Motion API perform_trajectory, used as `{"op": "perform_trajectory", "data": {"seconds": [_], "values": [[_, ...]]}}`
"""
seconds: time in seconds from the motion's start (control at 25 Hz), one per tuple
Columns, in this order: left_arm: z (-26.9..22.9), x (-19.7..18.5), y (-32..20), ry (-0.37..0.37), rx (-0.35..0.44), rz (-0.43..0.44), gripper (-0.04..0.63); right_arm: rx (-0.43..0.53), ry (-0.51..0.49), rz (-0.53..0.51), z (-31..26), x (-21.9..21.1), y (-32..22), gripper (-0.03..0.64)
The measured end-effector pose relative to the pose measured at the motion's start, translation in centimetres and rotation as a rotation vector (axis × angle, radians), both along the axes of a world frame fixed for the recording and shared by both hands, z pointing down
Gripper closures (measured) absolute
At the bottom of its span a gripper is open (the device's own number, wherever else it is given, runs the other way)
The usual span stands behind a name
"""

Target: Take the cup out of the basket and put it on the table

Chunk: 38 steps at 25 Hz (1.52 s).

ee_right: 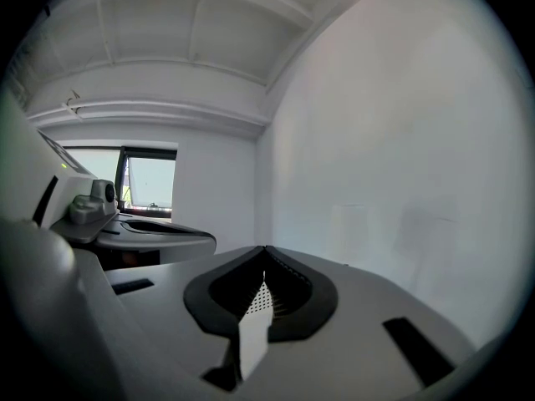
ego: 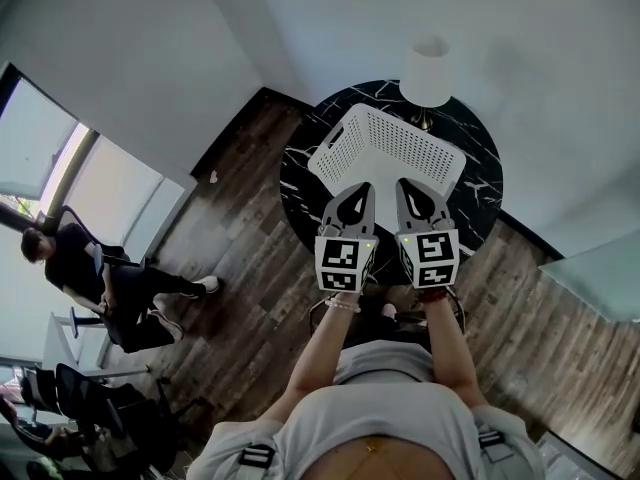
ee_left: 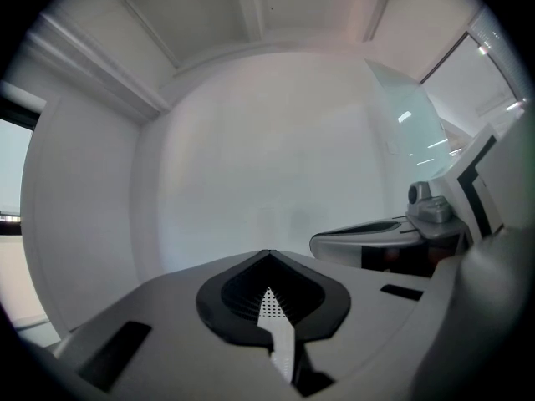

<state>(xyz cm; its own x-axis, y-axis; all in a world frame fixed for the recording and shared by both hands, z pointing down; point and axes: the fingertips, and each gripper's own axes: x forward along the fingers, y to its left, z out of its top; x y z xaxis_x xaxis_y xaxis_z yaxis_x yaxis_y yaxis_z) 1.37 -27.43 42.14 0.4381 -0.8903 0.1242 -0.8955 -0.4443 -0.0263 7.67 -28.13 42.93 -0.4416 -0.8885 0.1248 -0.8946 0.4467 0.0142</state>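
Note:
A white perforated basket (ego: 388, 153) sits on the round black marble table (ego: 482, 183). No cup shows inside it from the head view. My left gripper (ego: 358, 190) and right gripper (ego: 410, 186) hang side by side over the basket's near edge, pointing away from me. In the left gripper view the left gripper (ee_left: 267, 253) has its jaws met at the tips with nothing between them. The right gripper (ee_right: 265, 249) looks the same in its own view. Both gripper views face bare white wall, and a sliver of perforated basket (ee_left: 269, 307) shows through the slot under the jaws.
A white cup-like or lampshade-like shape (ego: 428, 71) stands at the table's far edge above a small brass part; I cannot tell which it is. Dark wood floor (ego: 250, 258) surrounds the table. A seated person (ego: 95, 273) and office chairs (ego: 80, 393) are at the left.

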Motion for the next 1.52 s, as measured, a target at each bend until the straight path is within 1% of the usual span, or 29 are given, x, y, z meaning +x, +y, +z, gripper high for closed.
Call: {"op": "perform_trajectory", "data": {"seconds": [0.36, 0.6, 0.88, 1.16, 1.28, 1.52], "values": [[0.1, 2.0, -2.5, -0.006, -0.002, 0.062, 0.591, -0.016, -0.003, 0.066, 0.8, 2.2, -1.9, 0.607], [0.2, 2.8, -4.9, -0.004, -0.005, 0.105, 0.591, -0.018, 0.004, 0.099, 0.8, 2.5, -4.2, 0.607], [0.6, 2.4, -7.7, 0.004, -0.017, 0.144, 0.591, -0.034, 0.027, 0.142, 1.2, 2.6, -6.5, 0.607], [1.6, 2.2, -10.2, -0.003, -0.039, 0.207, 0.591, -0.059, 0.039, 0.198, 2.0, 2.4, -8.5, 0.607], [2.0, 1.8, -11.2, -0.006, -0.046, 0.238, 0.591, -0.086, 0.047, 0.223, 2.9, 2.0, -9.2, 0.607], [3.0, 0.5, -13.4, -0.01, -0.065, 0.289, 0.591, -0.108, 0.07, 0.267, 4.1, 0.9, -11.1, 0.607]]}}
